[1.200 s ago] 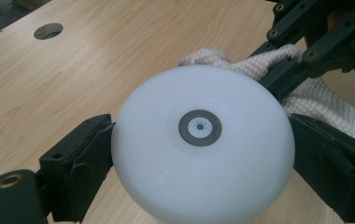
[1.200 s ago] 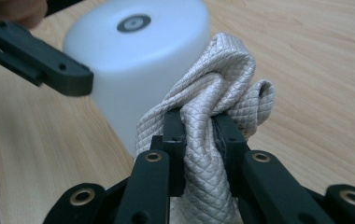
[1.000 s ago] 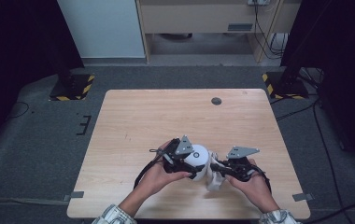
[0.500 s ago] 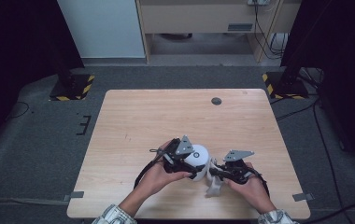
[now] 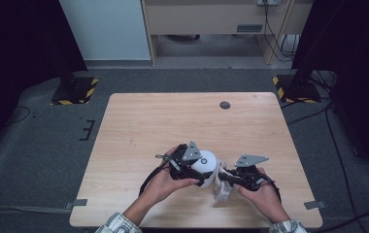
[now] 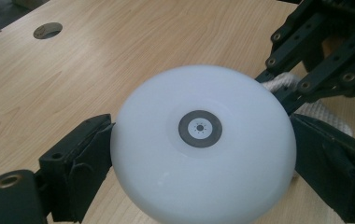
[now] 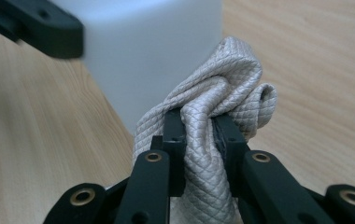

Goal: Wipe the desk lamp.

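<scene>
A white round dome-shaped object [image 5: 207,161] with a small grey ring at its middle [image 6: 200,129] is held just above the wooden table [image 5: 139,126]. My left gripper [image 5: 198,169] is shut on it, a black pad [image 6: 84,154] pressing each side. My right gripper [image 5: 223,177] is shut on a bunched, quilted beige cloth [image 7: 222,100], whose folds touch the side of the white object [image 7: 152,51]. In the high view the cloth [image 5: 221,192] hangs down to the tabletop between the two hands. The right gripper [image 6: 283,88] reaches in from the upper right of the left gripper view.
A round grey grommet hole [image 5: 225,105] sits near the table's far edge, also seen from the left gripper [image 6: 47,30]. Black stands with yellow-striped feet [image 5: 75,92] flank the table on the grey floor. A cabinet stands behind.
The right gripper with the cloth has shifted very slightly against the white object. The left gripper has kept still.
</scene>
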`<state>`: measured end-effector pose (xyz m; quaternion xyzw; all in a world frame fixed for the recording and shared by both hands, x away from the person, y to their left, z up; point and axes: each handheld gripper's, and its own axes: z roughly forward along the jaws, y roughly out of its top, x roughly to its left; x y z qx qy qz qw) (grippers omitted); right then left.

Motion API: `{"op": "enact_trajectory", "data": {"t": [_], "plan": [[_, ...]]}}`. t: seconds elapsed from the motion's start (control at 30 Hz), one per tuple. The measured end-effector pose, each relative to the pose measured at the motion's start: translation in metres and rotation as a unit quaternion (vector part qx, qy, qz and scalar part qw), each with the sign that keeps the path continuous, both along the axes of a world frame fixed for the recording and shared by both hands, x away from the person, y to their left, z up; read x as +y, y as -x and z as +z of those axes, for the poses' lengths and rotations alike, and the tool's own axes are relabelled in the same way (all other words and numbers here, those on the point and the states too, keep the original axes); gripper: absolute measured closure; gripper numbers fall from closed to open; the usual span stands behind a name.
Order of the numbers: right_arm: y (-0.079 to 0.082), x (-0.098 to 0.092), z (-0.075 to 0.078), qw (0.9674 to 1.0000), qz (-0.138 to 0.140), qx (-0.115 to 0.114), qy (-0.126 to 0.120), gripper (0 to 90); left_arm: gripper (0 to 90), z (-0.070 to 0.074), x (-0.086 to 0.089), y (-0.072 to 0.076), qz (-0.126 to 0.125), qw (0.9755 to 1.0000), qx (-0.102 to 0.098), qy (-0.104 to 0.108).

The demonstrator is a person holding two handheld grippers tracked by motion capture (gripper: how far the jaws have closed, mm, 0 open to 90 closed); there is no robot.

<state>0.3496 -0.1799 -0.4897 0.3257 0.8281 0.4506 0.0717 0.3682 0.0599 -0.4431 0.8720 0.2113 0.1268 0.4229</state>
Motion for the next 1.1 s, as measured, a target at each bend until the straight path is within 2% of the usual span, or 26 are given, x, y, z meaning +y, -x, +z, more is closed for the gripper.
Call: {"op": "enact_trajectory", "data": {"t": [0.23,0.43,0.6,0.87,1.1], "plan": [[0.003,-0.002,0.019,0.9997,0.002,-0.021,-0.014,78.1,8.2,0.000,0.000,0.000,0.000,1.0000,-0.001,-0.001],[0.005,-0.003,0.022,0.9994,0.002,-0.027,-0.020,78.1,8.2,0.000,0.000,0.000,-0.002,1.0000,-0.001,-0.003],[0.004,-0.001,0.014,0.9998,0.002,-0.019,-0.011,78.1,8.1,0.000,-0.001,0.000,0.000,1.0000,0.000,-0.002],[0.002,0.003,-0.008,0.9998,0.007,0.014,0.015,78.0,8.1,0.000,-0.001,0.000,0.001,1.0000,-0.001,-0.001],[0.000,0.007,-0.020,0.9990,0.010,0.028,0.034,78.0,8.1,0.000,-0.001,0.000,-0.002,1.0000,-0.002,-0.004]]}}
